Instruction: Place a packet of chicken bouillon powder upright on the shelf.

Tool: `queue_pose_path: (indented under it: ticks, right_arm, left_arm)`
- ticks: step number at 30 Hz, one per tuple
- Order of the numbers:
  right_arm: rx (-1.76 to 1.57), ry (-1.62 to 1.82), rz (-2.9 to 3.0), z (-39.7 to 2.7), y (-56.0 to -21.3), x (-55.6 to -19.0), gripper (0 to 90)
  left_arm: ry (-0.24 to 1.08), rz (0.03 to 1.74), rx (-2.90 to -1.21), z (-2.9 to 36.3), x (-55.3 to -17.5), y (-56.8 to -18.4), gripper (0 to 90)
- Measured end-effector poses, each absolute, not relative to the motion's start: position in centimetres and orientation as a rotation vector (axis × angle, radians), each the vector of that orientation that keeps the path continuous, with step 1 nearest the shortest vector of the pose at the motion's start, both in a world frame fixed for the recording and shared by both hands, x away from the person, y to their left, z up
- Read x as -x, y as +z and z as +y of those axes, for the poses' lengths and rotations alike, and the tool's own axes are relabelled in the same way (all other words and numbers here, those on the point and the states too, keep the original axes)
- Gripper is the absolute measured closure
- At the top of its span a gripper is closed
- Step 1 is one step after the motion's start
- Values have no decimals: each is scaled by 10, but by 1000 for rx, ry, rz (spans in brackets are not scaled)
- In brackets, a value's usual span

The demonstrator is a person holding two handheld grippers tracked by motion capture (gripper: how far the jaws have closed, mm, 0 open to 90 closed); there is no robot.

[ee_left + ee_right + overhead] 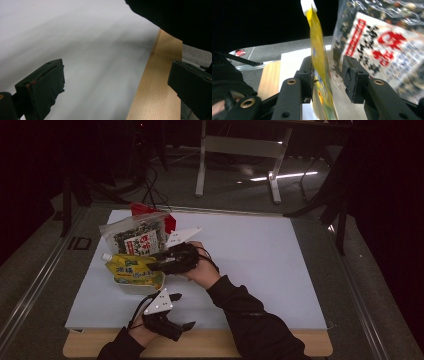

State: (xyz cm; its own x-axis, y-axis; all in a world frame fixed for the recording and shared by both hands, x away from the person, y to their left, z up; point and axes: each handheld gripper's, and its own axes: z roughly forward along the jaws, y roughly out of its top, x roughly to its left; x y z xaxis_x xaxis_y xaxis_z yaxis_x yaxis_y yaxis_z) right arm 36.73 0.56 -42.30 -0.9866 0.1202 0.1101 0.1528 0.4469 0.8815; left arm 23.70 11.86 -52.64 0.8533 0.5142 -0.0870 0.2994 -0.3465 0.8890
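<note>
Right gripper (pixel 327 77) is standing part open, the yellow spouted pouch (pixel 320 62) lying between its jaws, touching one pad (pixel 308 75), apart from the other. Judged step: releasing the pouch; next calls for withdrawing cleanly. Just beyond, a clear seaweed bag (pixel 384 42) is crowding the far jaw. Left gripper (pixel 115 82) is idling open over the white mat (pixel 100 50).

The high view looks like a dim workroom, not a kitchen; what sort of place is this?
Probably a lab or recording studio. A white board covers a wooden table on grey carpet, cables trail across the floor behind, and a person works handheld tongs on a yellow pouch beside a seaweed snack bag.
</note>
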Motion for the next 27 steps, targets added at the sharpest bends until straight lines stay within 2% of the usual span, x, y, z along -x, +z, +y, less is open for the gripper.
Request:
queue_pose_path:
  ticks: [9, 27]
  right_arm:
    - [296, -1621, -2674, -29, -449, -360, 503]
    - [424, -1602, -2678, -79, -483, -353, 487]
  left_arm:
    - [250, 606, -1954, 118, -238, -527, 20]
    - [245, 608, -1961, 117, -238, -528, 20]
